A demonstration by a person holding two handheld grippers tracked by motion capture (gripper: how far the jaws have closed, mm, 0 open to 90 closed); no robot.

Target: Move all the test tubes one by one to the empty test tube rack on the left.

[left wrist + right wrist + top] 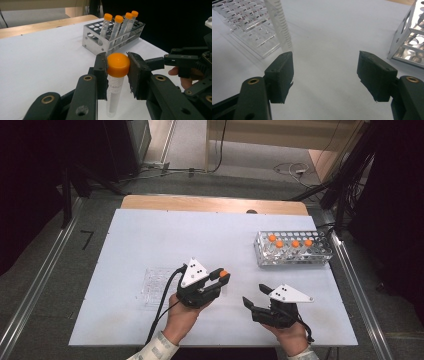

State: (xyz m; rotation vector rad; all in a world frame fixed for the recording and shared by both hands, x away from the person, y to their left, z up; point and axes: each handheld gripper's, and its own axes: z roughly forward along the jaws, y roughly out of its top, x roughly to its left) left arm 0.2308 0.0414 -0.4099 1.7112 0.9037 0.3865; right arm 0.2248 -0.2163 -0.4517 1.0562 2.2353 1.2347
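An orange-capped tube [115, 82] hangs upright above the white table [150, 240], its long axis running straight down from the cap, pinched at that cap by the left gripper [117, 65], whose jaws press on either side of it near the middle of the table's near half. To its right and slightly nearer, the right gripper [254, 296] waits with its jaws spread and nothing between them, pointing left toward the tube; seen along those jaws, the tube's ribbed clear body [279, 25] rises just beyond the left pad, so it lies ahead and to the left of the gap, not yet inside it. The right hand looks the one placed to take the lower body. Far right stands the metal rack [292, 251] with four orange-capped tubes [117, 23] leaning in it, well apart from both grippers. A clear plastic tray [156, 285] lies flat at the left, partly behind the left gripper's cable. The tube's tip is hard to make out against the pale surface, and whether it touches the table cannot be told.
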